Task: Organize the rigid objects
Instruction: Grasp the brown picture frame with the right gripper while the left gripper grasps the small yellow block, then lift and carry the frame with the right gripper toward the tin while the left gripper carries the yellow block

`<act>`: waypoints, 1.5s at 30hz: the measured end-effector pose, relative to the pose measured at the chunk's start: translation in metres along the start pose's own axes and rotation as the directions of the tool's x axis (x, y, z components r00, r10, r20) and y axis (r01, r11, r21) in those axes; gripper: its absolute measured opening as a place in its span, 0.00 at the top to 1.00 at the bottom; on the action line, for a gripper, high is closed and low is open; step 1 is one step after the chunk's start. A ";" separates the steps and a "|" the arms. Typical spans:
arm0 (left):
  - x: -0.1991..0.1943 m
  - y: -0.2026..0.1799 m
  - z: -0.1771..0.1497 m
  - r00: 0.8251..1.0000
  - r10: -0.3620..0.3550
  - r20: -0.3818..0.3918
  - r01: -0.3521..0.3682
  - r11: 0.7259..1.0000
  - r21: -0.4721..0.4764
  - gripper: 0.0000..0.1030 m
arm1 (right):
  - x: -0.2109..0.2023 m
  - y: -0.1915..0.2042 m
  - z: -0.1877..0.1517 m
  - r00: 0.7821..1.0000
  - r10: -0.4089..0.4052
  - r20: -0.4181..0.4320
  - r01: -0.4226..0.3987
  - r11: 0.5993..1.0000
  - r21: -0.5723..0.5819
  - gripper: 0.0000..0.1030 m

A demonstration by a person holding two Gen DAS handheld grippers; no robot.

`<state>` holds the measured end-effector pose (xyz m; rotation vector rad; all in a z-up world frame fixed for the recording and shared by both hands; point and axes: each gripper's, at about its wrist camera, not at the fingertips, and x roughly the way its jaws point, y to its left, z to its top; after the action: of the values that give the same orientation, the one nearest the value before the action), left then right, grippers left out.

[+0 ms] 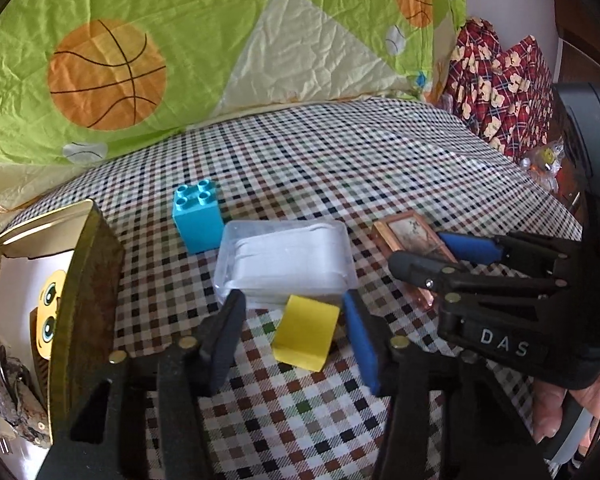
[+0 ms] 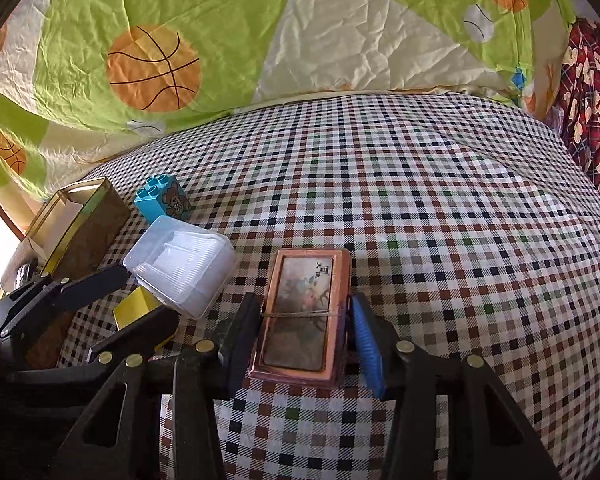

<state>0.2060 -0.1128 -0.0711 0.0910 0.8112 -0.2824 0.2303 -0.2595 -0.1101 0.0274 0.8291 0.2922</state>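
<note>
A yellow block (image 1: 306, 334) lies on the checkered cloth between the open fingers of my left gripper (image 1: 292, 320), with gaps on both sides. It shows partly hidden in the right wrist view (image 2: 134, 306). A clear plastic box (image 1: 286, 262) sits just beyond it, and a blue brick (image 1: 198, 216) stands behind. My right gripper (image 2: 304, 324) straddles a copper-framed card box (image 2: 304, 316) bound with a rubber band; the jaws stand close beside it, contact unclear. The right gripper also shows in the left wrist view (image 1: 428, 256).
An open gold tin (image 1: 72, 280) with a cartoon face inside and a watch stands at the left. A green basketball quilt (image 1: 180, 52) rises behind the bed. Red plaid pillows (image 1: 500, 88) lie at the far right.
</note>
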 end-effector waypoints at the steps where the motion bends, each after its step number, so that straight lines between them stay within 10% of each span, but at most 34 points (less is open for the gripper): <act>1: 0.001 0.002 0.000 1.000 -0.011 -0.005 0.011 1.000 -0.007 0.62 | 0.000 0.000 0.000 1.000 -0.001 0.000 0.001 1.000 -0.001 0.53; 4: 0.000 0.001 -0.001 0.999 -0.038 -0.006 0.038 0.999 -0.004 0.77 | 0.000 -0.001 0.000 1.000 0.000 0.000 0.000 1.000 0.002 0.52; 45: -0.060 0.007 -0.010 0.950 0.072 0.303 -0.060 0.997 -0.048 0.77 | -0.053 0.019 -0.008 0.961 -0.027 0.275 0.042 0.998 -0.049 0.53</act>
<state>0.1613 -0.0917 -0.0346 0.0372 0.5054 -0.2106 0.1859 -0.2559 -0.0743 0.0025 0.5456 0.2709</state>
